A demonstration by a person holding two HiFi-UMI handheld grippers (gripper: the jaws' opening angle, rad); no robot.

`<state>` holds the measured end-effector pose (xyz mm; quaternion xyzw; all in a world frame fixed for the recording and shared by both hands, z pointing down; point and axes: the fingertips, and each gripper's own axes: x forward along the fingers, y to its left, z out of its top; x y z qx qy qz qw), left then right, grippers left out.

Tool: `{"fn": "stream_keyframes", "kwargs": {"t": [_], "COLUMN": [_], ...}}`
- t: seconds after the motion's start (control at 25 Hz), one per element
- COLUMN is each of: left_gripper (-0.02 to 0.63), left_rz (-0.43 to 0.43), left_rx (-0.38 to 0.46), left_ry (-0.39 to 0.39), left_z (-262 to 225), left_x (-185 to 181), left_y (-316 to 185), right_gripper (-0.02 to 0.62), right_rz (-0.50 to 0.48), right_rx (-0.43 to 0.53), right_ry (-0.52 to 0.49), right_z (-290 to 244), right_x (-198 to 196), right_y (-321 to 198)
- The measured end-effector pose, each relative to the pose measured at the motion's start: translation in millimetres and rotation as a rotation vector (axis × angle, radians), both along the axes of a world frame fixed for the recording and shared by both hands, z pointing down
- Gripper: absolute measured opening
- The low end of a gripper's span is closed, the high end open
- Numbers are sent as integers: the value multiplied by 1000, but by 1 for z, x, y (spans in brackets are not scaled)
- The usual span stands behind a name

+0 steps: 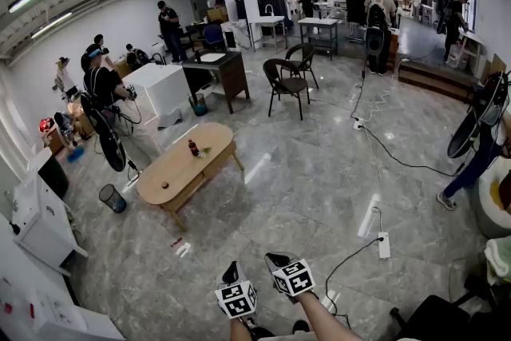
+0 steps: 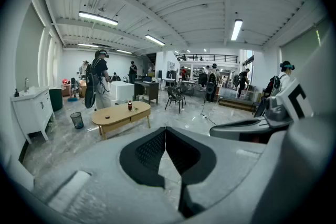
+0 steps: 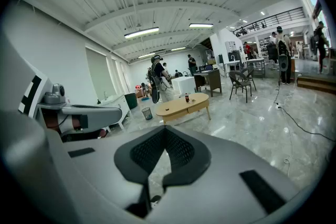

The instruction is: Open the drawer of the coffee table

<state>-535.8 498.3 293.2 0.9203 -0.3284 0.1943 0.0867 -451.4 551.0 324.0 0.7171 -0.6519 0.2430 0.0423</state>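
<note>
- Coffee table [image 1: 188, 165] is standing on the grey tiled floor [image 1: 319, 180], ahead and to the left in the head view, well apart from both grippers.
- Left gripper [image 1: 230, 273] is sitting at the bottom edge of the head view. In the left gripper view its jaws are pressing together at the tips and gripping nothing.
- Right gripper [image 1: 278, 259] is sitting just beside it. Its jaws are likewise meeting tip to tip, with nothing between them.
- Both grippers are tilting slightly downward, facing the table.
- White power strip [image 1: 383, 245] is lying on the floor to the right of the grippers. A black cable [image 1: 399, 161] is trailing across the tiles farther out.
- Drawer [image 2: 137, 116] is showing in the table's long side that faces the grippers, its front lying flush.
- Dark bottle [image 1: 193, 148] is standing upright on the tabletop.
- Small dark object [image 1: 165, 184] is lying nearer the table's left end.
- Black bin [image 1: 112, 198] is standing on the floor near that left end.
- Dark chairs [image 1: 286, 85] are standing farther back, with people [image 1: 375, 12] moving about beyond them.
</note>
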Motion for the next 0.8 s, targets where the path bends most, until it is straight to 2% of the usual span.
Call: {"fn": "stream_keyframes", "kwargs": {"t": [0.44, 0.8], "left_gripper": [11, 11], "left_rz": [20, 17], "left_rx": [-9, -3], "left_ry": [-9, -32], "left_z": [1, 6], "left_x": [1, -14], "left_y": [15, 6], "right_gripper": [15, 15], "right_rz": [9, 10], "right_rx": [-15, 60], "right_ry": [-29, -150], "right_z": [8, 7], "right_x": [-2, -12], "right_y": [14, -2]}}
